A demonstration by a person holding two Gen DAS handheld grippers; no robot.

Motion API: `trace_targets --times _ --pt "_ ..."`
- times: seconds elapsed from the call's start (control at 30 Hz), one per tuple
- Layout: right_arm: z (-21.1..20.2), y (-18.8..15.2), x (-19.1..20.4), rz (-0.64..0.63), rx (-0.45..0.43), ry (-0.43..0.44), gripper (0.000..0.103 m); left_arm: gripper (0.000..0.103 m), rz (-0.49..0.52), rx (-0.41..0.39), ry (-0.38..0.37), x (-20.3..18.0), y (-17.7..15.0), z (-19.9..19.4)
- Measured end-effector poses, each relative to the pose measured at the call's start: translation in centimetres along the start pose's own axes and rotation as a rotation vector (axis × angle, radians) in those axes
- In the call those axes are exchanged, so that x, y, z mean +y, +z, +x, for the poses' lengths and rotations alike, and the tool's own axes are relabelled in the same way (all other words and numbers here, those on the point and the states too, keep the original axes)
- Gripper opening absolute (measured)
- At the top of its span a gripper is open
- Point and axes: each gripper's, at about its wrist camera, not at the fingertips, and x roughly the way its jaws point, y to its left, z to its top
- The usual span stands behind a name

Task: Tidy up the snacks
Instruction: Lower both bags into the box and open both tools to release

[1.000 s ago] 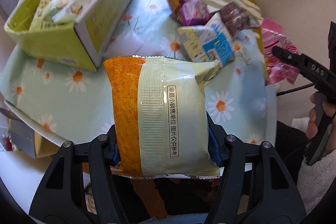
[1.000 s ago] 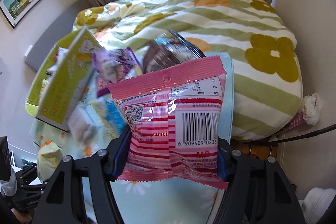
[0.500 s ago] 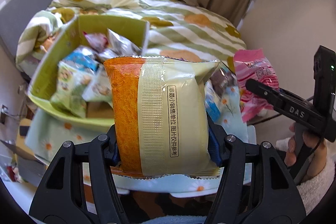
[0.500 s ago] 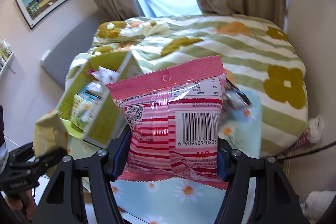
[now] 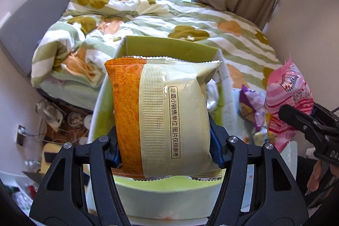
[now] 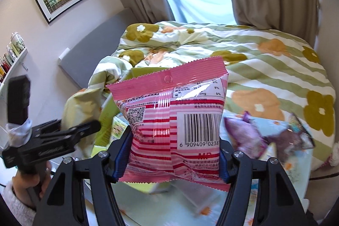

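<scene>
My left gripper [image 5: 164,148] is shut on an orange and cream snack pack [image 5: 161,118] and holds it upright over the near end of the green cardboard box [image 5: 169,194]. My right gripper [image 6: 171,159] is shut on a pink striped snack bag [image 6: 175,120] with a barcode, held up just right of the box [image 6: 106,122]. The pink bag [image 5: 288,96] and right gripper [image 5: 305,122] show at the right edge of the left wrist view. The left gripper [image 6: 63,132] with its pack [image 6: 82,107] shows at the left of the right wrist view.
Purple snack packs [image 6: 245,132] and a dark one [image 6: 290,139] lie on the daisy-print table [image 6: 275,183] right of the box. A bed with a flowered quilt [image 5: 169,18] lies beyond. Clutter sits on the floor at the left [image 5: 59,120].
Both grippers have lifted and tilted up with their snacks. The left one has come over the green box; the right one has come closer beside it.
</scene>
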Motion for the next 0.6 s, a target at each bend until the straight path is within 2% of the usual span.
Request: trace_targets --times 0.1,0.33,0.37,0.43,0.47,0.5,0.6 --pt "2.1 0.5 1.5 0.011 0.016 0.002 0.063 0.059 0.027 0.035 -0.016 1.9 1.6 2.5" --pt "5.9 0.9 2.8 0.062 0.067 -0.038 0.063 0.061 0.118 0.086 -0.035 2.7 3.6 7.3" --pt "6.1 0.9 2.6 0.068 0.071 -0.043 0.063 0.066 0.127 0.088 -0.034 2.7 3.8 7.7" --pt "6.7 1.0 2.5 0.076 0.081 -0.057 0.063 0.086 0.164 0.088 -0.004 2.4 4.0 8.3" --pt "6.9 1.0 2.4 0.078 0.086 -0.063 0.063 0.099 0.177 0.080 0.016 2.2 4.0 8.2" --pt "7.1 1.0 2.4 0.081 0.091 -0.067 0.063 0.102 0.196 0.061 0.033 2.1 3.9 8.0" --pt "7.4 1.0 2.5 0.088 0.094 -0.067 0.063 0.102 0.204 0.051 0.018 2.3 3.8 7.3"
